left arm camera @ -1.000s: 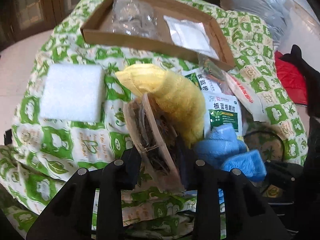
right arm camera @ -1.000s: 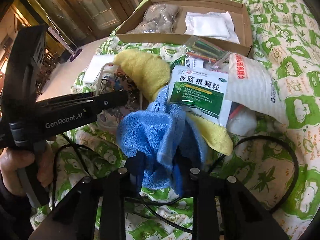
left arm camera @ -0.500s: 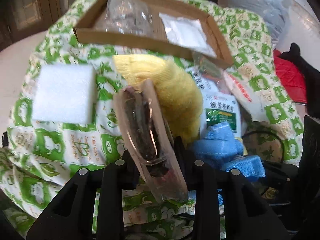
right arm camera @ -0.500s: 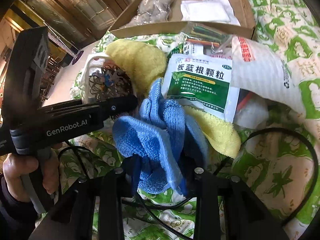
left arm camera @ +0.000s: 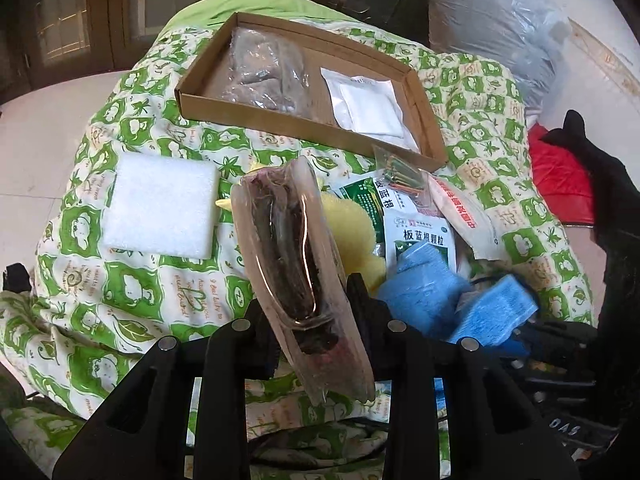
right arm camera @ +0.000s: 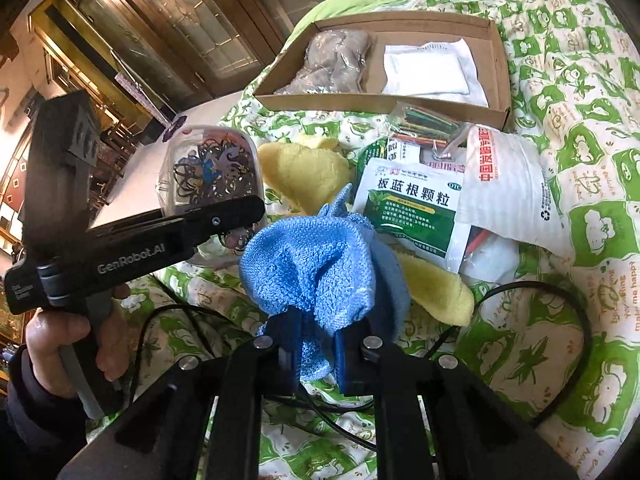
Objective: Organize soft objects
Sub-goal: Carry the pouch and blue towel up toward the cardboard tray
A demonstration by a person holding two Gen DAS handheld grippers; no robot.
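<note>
My left gripper (left arm camera: 312,308) is shut on a clear plastic pouch of dark hair ties (left arm camera: 288,232), held on edge above the green-and-white bedspread (left arm camera: 132,292). In the right wrist view the same pouch (right arm camera: 212,172) shows flat side on, above the left gripper (right arm camera: 252,210), which a hand (right arm camera: 60,340) holds. My right gripper (right arm camera: 318,344) has its jaws closing on a bunched blue cloth (right arm camera: 312,264), which fills the gap and hangs below. A yellow cloth (right arm camera: 308,176) lies behind it, partly under a green sachet (right arm camera: 412,208).
A shallow cardboard tray (right arm camera: 380,102) at the back holds a grey bagged item (right arm camera: 336,60) and a white packet (right arm camera: 432,68). A white foam pad (left arm camera: 160,208) lies left. A bag of coloured sticks (right arm camera: 424,124), a white bag (right arm camera: 504,176) and a black cable (right arm camera: 560,292) lie right.
Both grippers have risen with their loads. The pouch now stands clear of the bedspread, and the blue cloth is pinched tighter and lifted off the yellow cloth.
</note>
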